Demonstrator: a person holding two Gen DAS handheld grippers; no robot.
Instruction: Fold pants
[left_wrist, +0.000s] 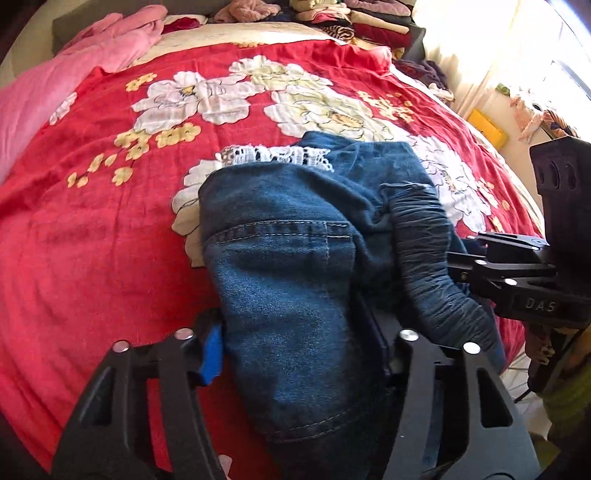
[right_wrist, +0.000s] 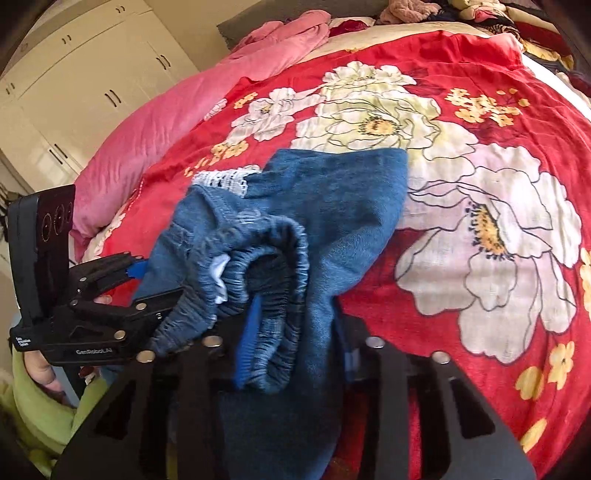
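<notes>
Small blue denim pants (left_wrist: 295, 251) with a white lace hem (left_wrist: 277, 157) lie bunched on the red flowered bedspread (left_wrist: 92, 221). My left gripper (left_wrist: 299, 354) is shut on the denim near the pocket seam. My right gripper (right_wrist: 291, 354) is shut on the elastic waistband (right_wrist: 273, 251), which curls up between its jaws. The right gripper also shows in the left wrist view (left_wrist: 461, 269), reaching into the waistband from the right. The left gripper shows in the right wrist view (right_wrist: 147, 291) at the pants' left side. The pants (right_wrist: 332, 206) lie partly doubled over.
A pink quilt (left_wrist: 55, 74) lies along the bed's left side. Piled clothes (left_wrist: 351, 18) sit at the far end. White wardrobes (right_wrist: 74, 74) stand left of the bed. A bright window (left_wrist: 535, 44) is at right.
</notes>
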